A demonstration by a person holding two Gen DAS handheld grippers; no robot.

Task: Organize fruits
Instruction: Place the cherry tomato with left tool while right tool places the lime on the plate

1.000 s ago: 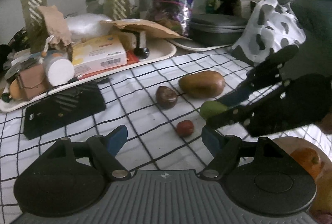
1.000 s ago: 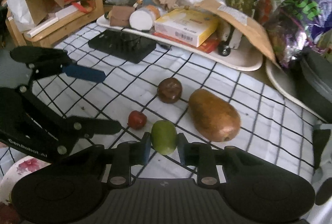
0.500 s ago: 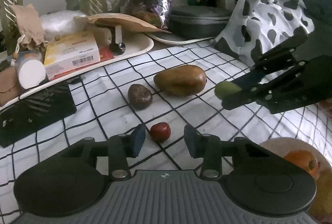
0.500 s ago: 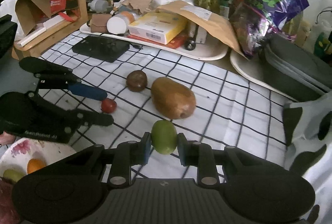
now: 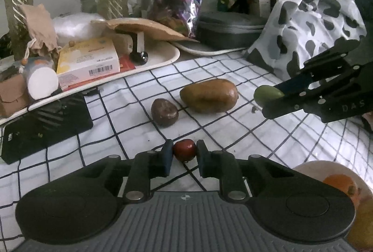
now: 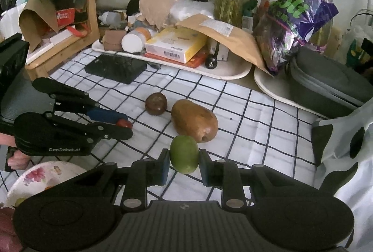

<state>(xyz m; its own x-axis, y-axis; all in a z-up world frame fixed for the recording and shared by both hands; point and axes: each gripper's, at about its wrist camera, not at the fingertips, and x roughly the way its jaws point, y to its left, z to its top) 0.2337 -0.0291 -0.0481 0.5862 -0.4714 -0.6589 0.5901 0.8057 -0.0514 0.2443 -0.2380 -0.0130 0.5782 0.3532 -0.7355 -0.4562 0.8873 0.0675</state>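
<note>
My left gripper (image 5: 184,154) is shut on a small red fruit (image 5: 184,152) low over the checked cloth; it also shows in the right wrist view (image 6: 123,123). My right gripper (image 6: 183,164) is shut on a green fruit (image 6: 184,157) and holds it above the cloth; the fruit also shows in the left wrist view (image 5: 267,94). A large brown fruit (image 5: 209,95) and a small dark brown fruit (image 5: 164,111) lie on the cloth. A floral plate (image 6: 44,178) at the near edge holds an orange fruit (image 5: 340,185) and others.
A black flat box (image 5: 44,126) lies at the left on the cloth. A white tray (image 5: 158,60) with boxes and a jar stands behind. A grey case (image 6: 326,81), a purple bag (image 6: 293,18) and a spotted cloth (image 5: 310,25) stand at the back right.
My left gripper closed on the small red fruit. My right gripper lifted the green fruit off the cloth and drew it back to the right.
</note>
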